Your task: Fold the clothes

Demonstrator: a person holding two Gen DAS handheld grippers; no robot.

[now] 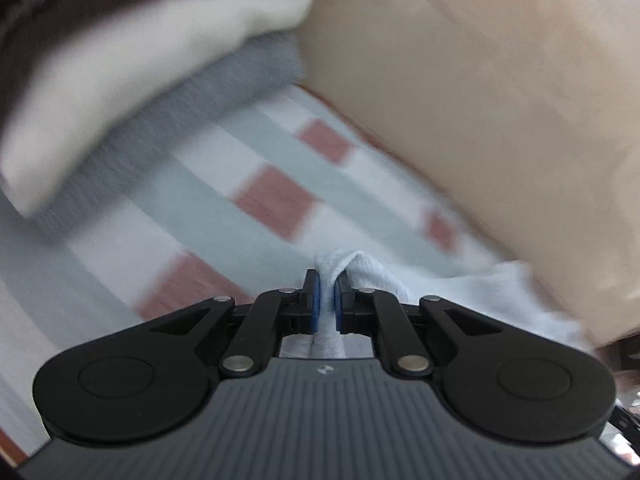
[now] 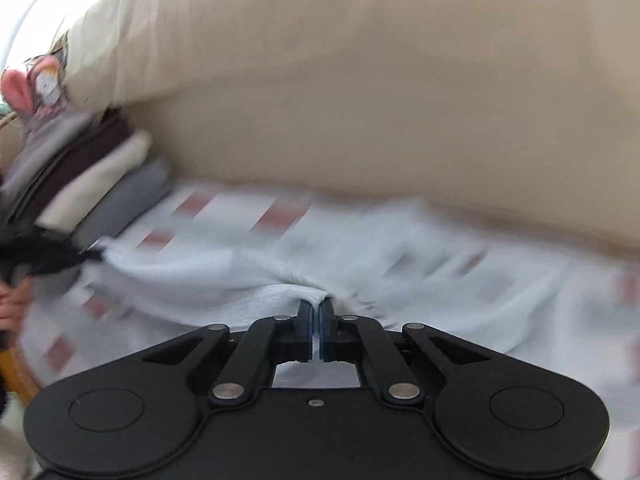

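Note:
A white terry garment (image 1: 368, 276) lies on a striped cover with red squares (image 1: 276, 200). My left gripper (image 1: 327, 284) is shut on a bunched corner of it, and white cloth shows between the blue pads. In the right wrist view the same garment (image 2: 240, 280) stretches across the cover, blurred by motion. My right gripper (image 2: 316, 308) is shut on a fold of its near edge, with creases running out from the tips. At the far left of that view the left gripper (image 2: 94, 255) shows as a dark shape pulling the garment's other corner.
A stack of folded clothes (image 2: 100, 176) in grey, cream and dark maroon sits at the left, with its white layer (image 1: 120, 92) close above the left gripper. A beige padded backrest (image 2: 360, 100) borders the cover behind. A plush toy with pink ears (image 2: 20, 88) tops the stack. A hand (image 2: 12, 308) shows at the left edge.

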